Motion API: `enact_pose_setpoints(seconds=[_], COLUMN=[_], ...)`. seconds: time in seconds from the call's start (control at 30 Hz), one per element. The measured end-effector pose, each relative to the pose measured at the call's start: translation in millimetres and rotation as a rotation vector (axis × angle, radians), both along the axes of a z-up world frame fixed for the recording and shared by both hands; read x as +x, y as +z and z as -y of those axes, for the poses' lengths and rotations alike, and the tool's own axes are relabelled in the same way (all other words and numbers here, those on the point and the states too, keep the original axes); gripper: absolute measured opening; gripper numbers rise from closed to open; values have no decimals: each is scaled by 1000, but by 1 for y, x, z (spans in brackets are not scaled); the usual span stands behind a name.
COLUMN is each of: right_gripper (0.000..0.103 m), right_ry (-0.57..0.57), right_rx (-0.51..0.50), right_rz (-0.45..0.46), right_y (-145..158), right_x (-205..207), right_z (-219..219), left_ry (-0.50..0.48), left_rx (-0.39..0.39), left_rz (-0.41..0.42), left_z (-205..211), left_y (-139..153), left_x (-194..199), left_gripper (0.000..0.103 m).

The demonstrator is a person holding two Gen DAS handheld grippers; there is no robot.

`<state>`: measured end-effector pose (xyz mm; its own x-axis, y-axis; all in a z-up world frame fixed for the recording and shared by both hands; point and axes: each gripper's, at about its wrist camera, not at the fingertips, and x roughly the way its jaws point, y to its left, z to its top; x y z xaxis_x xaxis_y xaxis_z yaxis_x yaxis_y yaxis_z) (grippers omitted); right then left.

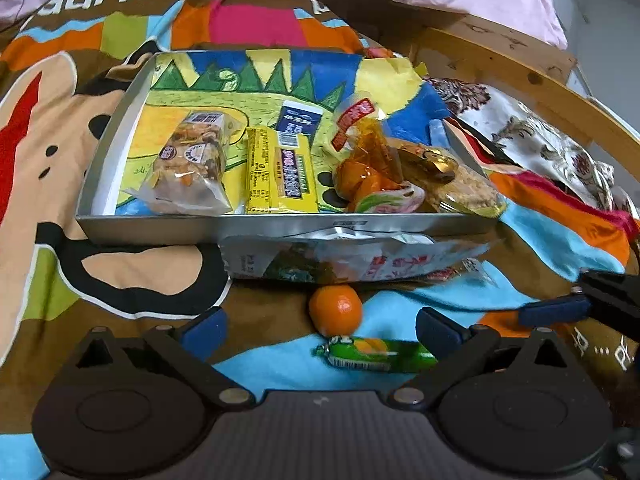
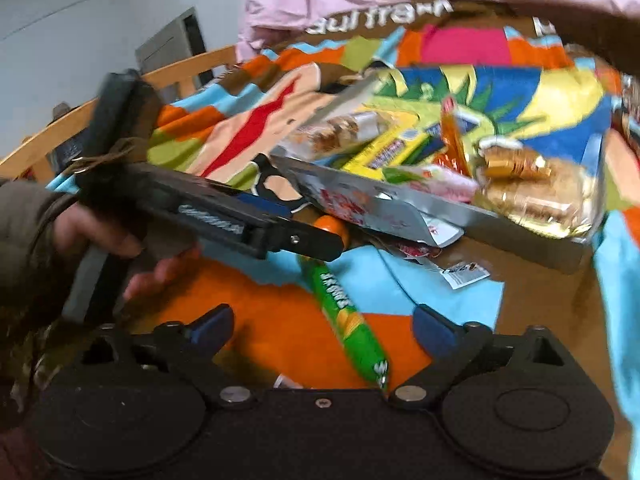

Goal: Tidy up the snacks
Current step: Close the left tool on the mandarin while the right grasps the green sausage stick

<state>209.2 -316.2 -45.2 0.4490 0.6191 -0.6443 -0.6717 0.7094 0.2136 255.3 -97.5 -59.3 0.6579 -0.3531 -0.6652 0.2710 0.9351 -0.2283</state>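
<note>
Ahead of the left tongs (image 1: pixel 320 328), on the bedspread (image 1: pixel 120 272): a small orange (image 1: pixel 335 309) centred just beyond the blue pads, a green candy roll (image 1: pixel 378 354) lying crosswise between them, touched by neither. Jaws wide, holding nothing. Past the orange, a crumpled white snack bag (image 1: pixel 340 256) against the near wall of a shallow grey tray (image 1: pixel 160 228). Inside the tray, from left: a clear nut-mix bag (image 1: pixel 192 164), a yellow bar (image 1: pixel 280 172), orange-wrapped sweets (image 1: pixel 368 160), a rice-cracker pack (image 1: pixel 460 188). Right tongs (image 2: pixel 322 326) likewise spread wide and empty, straddling the near end of the same green roll, pads clear of it. Off to their left, a hand (image 2: pixel 120 248) gripping the other tool's handle.
</note>
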Motion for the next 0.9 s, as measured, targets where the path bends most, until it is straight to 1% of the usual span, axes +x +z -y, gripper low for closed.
enact_pose_setpoints(seconds=[0.03, 0.07, 0.1, 0.13, 0.17, 0.23, 0.27, 0.3, 0.33, 0.37, 0.4, 0.43, 0.5, 0.53, 0.57, 0.7, 0.9], right_gripper=[84, 80, 71, 67, 60, 56, 51, 46, 44, 39, 35, 33, 27, 26, 24, 22, 24], right_ry=[8, 19, 26, 32, 36, 35, 33, 26, 13, -2, -15, -24, -42, -49, -58, -79, -85], right_rx=[-17, -29, -35, -38, -43, -54, -54, -50, -45, -40, -37, -38, -39, -39, -37, -30, -45], right_rz=[19, 29, 33, 32, 35, 51, 58, 58, 56, 54, 56, 59, 65, 64, 62, 54, 62], right_y=[-2, -4, -6, -8, -10, -12, -12, -12, -12, -12, -12, -11, -11, -11, -10, -11, -13], right_x=[1, 1, 2, 3, 3, 1, -1, -2, -2, -3, -5, -7, -12, -15, -17, -24, -18], right_z=[-4, -8, -12, -15, -19, -23, -23, -22, -21, -20, -20, -19, -19, -18, -18, -15, -20], left_ry=[4, 3, -1, -3, -5, 0, 7, 18, 30, 40, 51, 62, 76, 79, 79, 47, 30], left_rx=[-10, -17, -18, -14, -10, -11, -15, -19, -24, -25, -22, -16, -10, -14, -14, 9, 13], left_rz=[0, 4, 11, 17, 23, 30, 32, 34, 38, 41, 43, 43, 47, 53, 59, 79, 39], left_z=[0, 0, 1, 3, 4, 6, 6, 6, 6, 5, 5, 5, 5, 5, 6, 12, 22], left_y=[-1, -1, 0, -1, -1, -2, -3, -4, -5, -5, -5, -5, -4, -4, -4, -1, -6], left_x=[1, 2, 2, 2, 1, 1, 1, 1, 1, 2, 2, 2, 0, -2, -5, -12, 3], left_gripper=[101, 100, 97, 93, 92, 83, 82, 77, 72, 70, 64, 57, 54, 51, 50, 49, 44])
